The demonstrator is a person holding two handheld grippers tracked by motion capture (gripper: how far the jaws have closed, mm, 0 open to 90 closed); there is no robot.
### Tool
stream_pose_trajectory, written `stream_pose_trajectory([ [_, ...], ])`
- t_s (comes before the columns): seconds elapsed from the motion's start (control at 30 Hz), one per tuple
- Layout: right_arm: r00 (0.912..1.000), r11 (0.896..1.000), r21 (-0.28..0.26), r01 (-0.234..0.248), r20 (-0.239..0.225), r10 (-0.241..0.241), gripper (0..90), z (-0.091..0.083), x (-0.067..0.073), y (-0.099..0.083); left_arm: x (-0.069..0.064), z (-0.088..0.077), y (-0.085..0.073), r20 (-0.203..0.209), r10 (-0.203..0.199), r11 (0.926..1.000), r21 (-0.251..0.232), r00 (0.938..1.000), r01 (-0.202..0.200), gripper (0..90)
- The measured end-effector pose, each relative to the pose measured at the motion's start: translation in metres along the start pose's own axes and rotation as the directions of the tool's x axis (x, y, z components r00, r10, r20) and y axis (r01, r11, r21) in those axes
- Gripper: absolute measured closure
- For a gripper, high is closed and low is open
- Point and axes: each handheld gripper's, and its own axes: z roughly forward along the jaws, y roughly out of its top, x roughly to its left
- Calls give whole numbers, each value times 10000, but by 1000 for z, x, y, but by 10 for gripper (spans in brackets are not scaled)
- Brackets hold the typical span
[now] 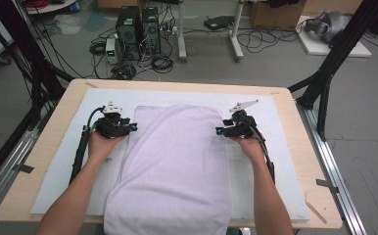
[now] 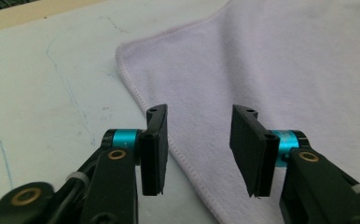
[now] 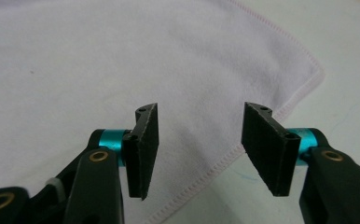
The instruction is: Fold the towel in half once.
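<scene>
Wooden table, white mat on top; lilac towel mid-mat, hanging over near edge. Left gripper at towel's left edge, right gripper at right edge; both part-open, straddling hem, gripping nothing.

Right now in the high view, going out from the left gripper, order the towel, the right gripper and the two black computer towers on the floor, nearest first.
1. The towel: its left edge lies right beside the left gripper.
2. The right gripper: across the towel, at its right edge.
3. The computer towers: on the floor beyond the table's far edge.
</scene>
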Motion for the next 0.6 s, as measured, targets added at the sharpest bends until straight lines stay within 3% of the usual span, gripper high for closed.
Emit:
stream_pose_trajectory([
  [0.1,9994,9992,246,-306,144,302,482,8,-3,-5,0,11,-4,-391,-46,9991,428,9992,62,598],
  [0.17,9978,9975,452,-544,391,527,514,13,-5,-7,2,16,-7,-568,-377,9975,579,9977,410,601],
  [0.27,9966,9973,533,-515,672,479,558,16,-1,-8,2,18,-8,-700,-412,9977,507,9967,449,634],
  [0.4,9952,9962,261,-834,525,820,746,16,-2,-11,-3,19,-6,-473,-269,9981,533,9985,294,827],
  [0.47,9977,9974,314,-642,244,634,841,17,0,-10,0,19,-7,-291,-546,9972,495,9981,560,850],
  [0.53,9978,9973,323,-666,77,664,853,17,0,-10,4,18,-7,-85,-1032,9935,472,9946,1035,859],
  [0.6,9983,9976,385,-584,38,583,858,16,0,-9,6,16,-8,61,-1089,9931,433,9940,1086,862],
])
